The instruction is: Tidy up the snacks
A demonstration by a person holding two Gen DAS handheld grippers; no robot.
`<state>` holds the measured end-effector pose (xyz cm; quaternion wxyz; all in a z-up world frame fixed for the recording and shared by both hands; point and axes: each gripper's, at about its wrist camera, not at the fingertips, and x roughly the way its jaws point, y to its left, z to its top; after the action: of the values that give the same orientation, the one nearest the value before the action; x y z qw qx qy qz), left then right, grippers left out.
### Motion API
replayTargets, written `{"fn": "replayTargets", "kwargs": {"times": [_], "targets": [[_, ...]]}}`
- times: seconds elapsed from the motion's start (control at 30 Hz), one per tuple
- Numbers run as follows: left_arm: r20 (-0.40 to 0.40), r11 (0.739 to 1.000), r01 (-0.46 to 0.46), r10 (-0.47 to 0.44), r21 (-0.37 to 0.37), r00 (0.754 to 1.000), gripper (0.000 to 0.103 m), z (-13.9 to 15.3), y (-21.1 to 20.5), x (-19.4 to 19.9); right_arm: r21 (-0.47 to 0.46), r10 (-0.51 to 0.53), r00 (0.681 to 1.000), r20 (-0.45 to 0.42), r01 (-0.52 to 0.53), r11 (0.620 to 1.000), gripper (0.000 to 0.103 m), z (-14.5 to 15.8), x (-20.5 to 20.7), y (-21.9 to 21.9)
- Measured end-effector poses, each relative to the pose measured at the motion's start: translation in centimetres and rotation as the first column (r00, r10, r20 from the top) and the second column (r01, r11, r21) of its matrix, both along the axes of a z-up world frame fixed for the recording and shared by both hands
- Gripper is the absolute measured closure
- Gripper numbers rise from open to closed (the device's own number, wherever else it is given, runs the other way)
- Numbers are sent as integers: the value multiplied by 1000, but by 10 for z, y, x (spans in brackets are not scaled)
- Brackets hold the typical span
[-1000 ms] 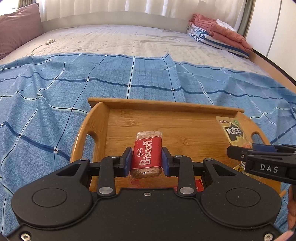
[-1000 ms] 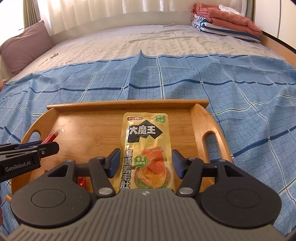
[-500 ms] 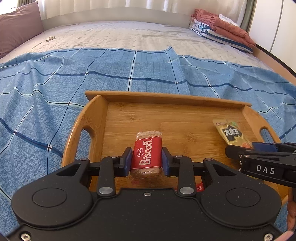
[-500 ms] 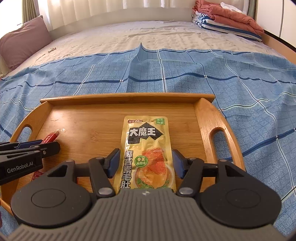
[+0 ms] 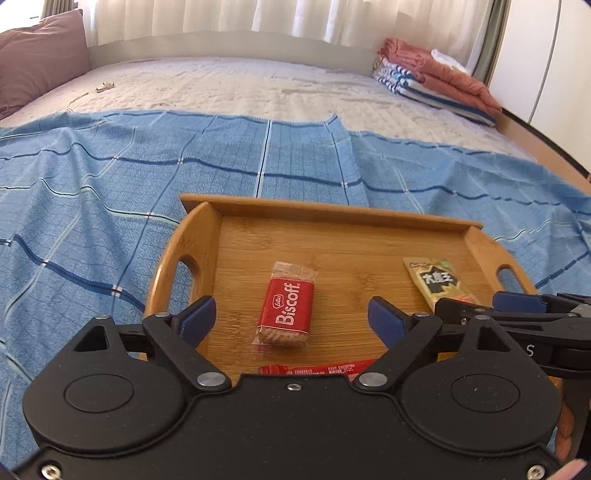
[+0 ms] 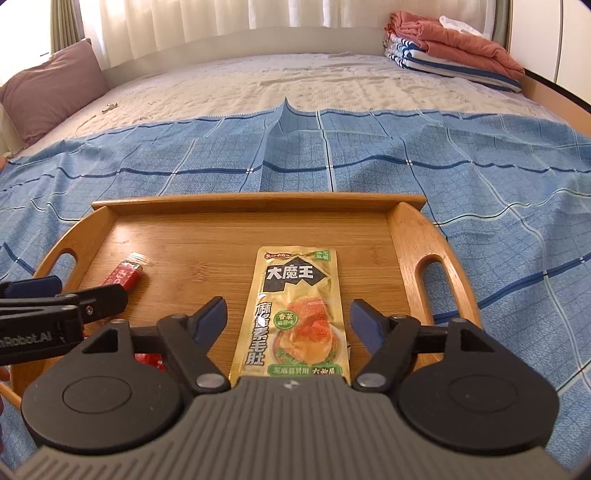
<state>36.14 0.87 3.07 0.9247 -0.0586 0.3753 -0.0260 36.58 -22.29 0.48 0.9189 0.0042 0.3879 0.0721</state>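
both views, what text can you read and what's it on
"Lotus Biscoff": red biscuit pack
"大魔王": gold pouch, top
"麻酱素毛肚", "香菜": same pouch, lower down
"nRobot.AI": left gripper, cut off
"S": right gripper, rest hidden
Red wrapper print, pouch's small print: too small to read

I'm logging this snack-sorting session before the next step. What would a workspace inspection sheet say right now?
Surface: wooden tray on a blue checked blanket over a bed.
Job's things: red biscuit pack, yellow snack pouch and a red wrapper all lie flat on the tray.
Clutter: small item on the bare mattress, too small to identify.
Grippers: left gripper and right gripper have just been opening; pads stand clear of the biscuit pack and the pouch lying between them.
Cables: nothing seen.
Surroundings: pillow, folded bedding, curtains.
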Motion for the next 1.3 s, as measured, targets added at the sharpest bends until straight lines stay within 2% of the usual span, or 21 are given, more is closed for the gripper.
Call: {"fn": "replayTargets", "kwargs": {"times": [0.3,0.43,0.63,0.8,0.97,1.3], "targets": [[29,999,46,-47,29,998,9,31,7,-64,-4,31,995,91,-31,1000,11,41,-58,-5],[44,996,74,-76,42,996,8,42,9,-104,-10,49,988,146,-48,999,6,58,-97,-9],[115,989,117,-127,88,985,5,57,5,-167,-4,82,969,233,-83,997,1,70,-160,-17],[162,989,136,-144,61,976,4,64,5,-215,15,92,956,277,-100,995,0,70,-207,-25],[190,990,132,-138,43,972,3,59,8,-257,-48,127,937,325,-118,992,0,63,-252,-27],[143,998,65,-64,3,988,3,21,29,-305,-171,214,919,332,-165,971,0,23,-323,-28]]}}
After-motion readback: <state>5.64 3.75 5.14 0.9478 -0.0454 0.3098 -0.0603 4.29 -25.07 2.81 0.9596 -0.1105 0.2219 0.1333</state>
